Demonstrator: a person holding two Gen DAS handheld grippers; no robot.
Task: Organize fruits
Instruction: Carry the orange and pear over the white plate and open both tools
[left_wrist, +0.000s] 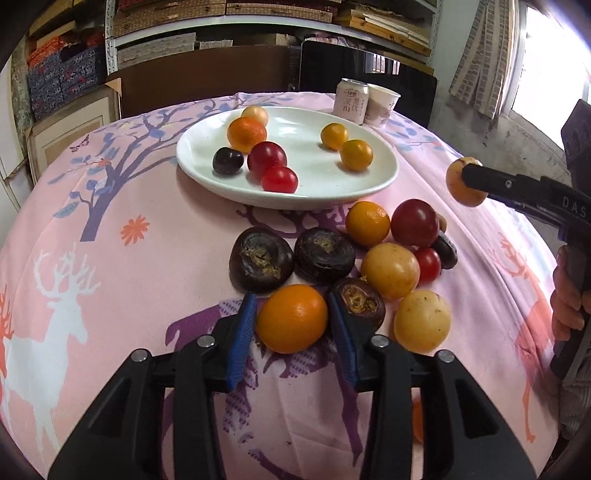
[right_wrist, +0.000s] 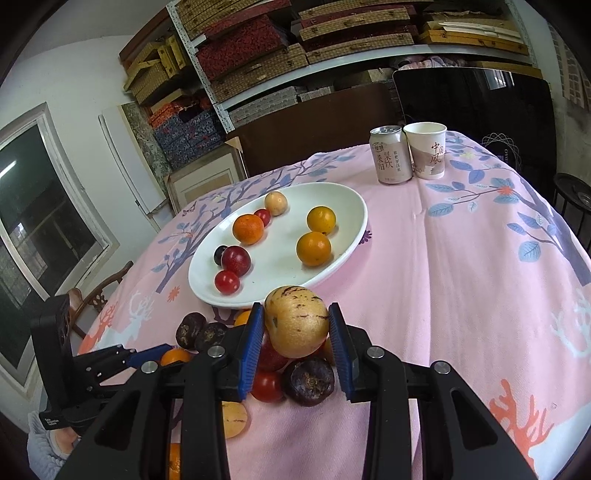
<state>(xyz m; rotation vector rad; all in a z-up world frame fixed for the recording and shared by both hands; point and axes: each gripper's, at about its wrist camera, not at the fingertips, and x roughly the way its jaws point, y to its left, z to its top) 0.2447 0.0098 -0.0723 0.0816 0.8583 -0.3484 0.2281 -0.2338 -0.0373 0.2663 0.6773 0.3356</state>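
**Two fruits between the jaws**

A yellow speckled fruit (right_wrist: 296, 322) is hanging clamped in the right gripper (right_wrist: 296, 334) just before the white plate (right_wrist: 354, 236). The left gripper (left_wrist: 291, 323) is bracketing an orange (left_wrist: 291, 318), jaws narrow, nearer than that plate.

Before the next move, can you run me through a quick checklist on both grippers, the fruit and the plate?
1. Right gripper grips the yellow fruit: ok.
2. Yellow fruit lifted off the tablecloth: ok.
3. Plate has bare space for it: ok.
4. Left gripper straddles the orange: ok.
5. Left pads pressing the orange: cannot tell.
6. Can and cup stand clear of the plate: ok.
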